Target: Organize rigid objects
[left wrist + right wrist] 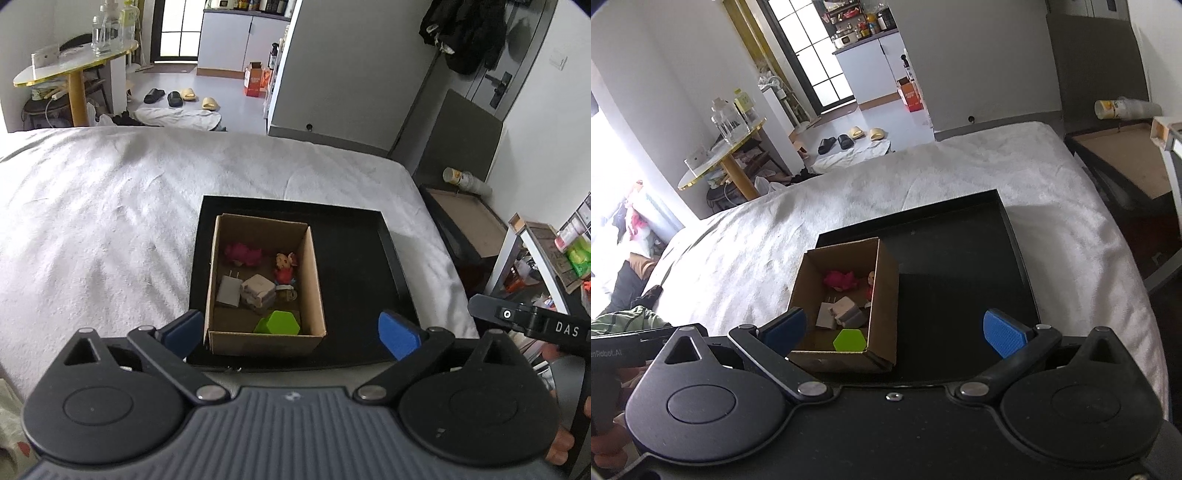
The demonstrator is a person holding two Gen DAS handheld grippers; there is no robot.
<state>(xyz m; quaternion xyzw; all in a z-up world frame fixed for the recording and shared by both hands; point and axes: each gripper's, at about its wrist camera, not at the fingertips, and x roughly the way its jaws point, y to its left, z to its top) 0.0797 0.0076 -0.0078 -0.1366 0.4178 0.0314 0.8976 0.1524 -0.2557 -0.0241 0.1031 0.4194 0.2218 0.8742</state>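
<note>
A cardboard box [264,334] stands open-topped on the left part of a black tray [354,266], which lies on a white bedspread [110,221]. The box's long axis runs away from the grippers, toward the far edge of the tray. Inside, nearest the grippers, lies a green hexagonal block [277,322]. Behind it sit a white charger [229,291], its prongs pointing toward the far wall of the box, and a beige cube [258,291] just beside it. A pink toy [243,254] lies at the far left, and a small red figurine [285,267] lies against the right wall, its head toward the far end.

The left gripper [291,330] hangs above the near end of the box, fingers spread wide, nothing between the pads. The right gripper [894,332] hangs over the near right side of the tray, fingers likewise wide apart and empty; its left pad overlaps the box's near left corner in that view.
</note>
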